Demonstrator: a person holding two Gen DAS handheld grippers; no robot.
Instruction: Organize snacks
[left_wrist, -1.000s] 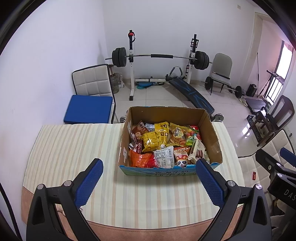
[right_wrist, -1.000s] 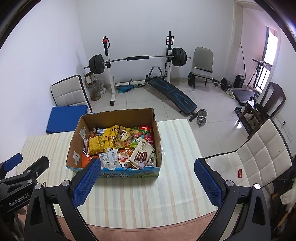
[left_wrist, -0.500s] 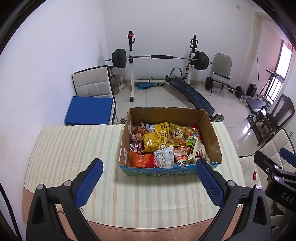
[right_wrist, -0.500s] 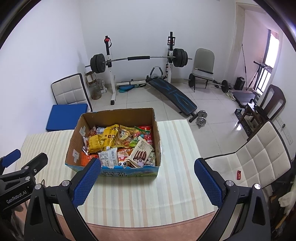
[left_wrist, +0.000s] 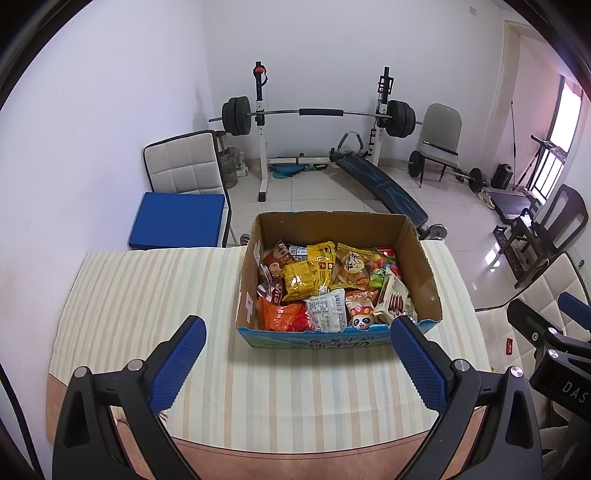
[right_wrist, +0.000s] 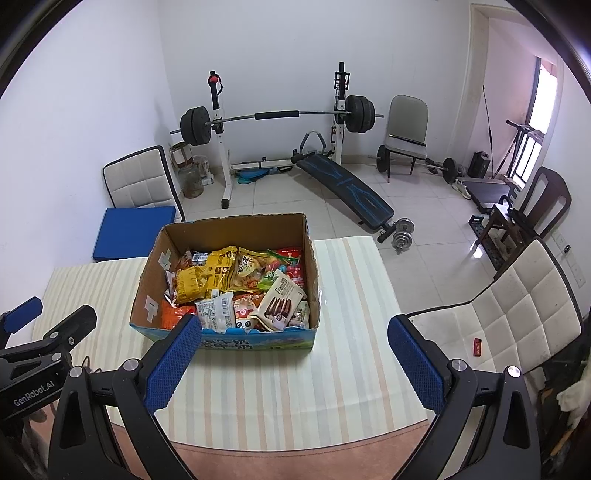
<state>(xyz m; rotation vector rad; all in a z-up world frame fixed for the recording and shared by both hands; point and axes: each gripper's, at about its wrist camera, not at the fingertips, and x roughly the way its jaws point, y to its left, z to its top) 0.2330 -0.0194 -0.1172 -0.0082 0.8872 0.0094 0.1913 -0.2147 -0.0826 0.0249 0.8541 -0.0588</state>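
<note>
An open cardboard box (left_wrist: 424, 273) full of snack packets stands on the striped table (left_wrist: 147, 295); it also shows in the right wrist view (right_wrist: 147, 280). Inside lie yellow bags (left_wrist: 306, 280), an orange packet (left_wrist: 277, 317), a panda packet (left_wrist: 360, 319) and a chocolate biscuit box (right_wrist: 279, 302). My left gripper (left_wrist: 299, 360) is open and empty, held above the table's near edge in front of the box. My right gripper (right_wrist: 293, 360) is open and empty, in front of the box's right half.
The table's front edge (left_wrist: 295, 446) is just below both grippers. A white padded chair (right_wrist: 509, 314) stands right of the table, another with a blue cushion (left_wrist: 177, 218) behind it. A barbell rack (left_wrist: 317, 114) and bench (left_wrist: 384, 188) fill the floor beyond.
Both grippers have drawn back and risen slightly, so the box sits a little farther away. Nothing on the table has moved.
</note>
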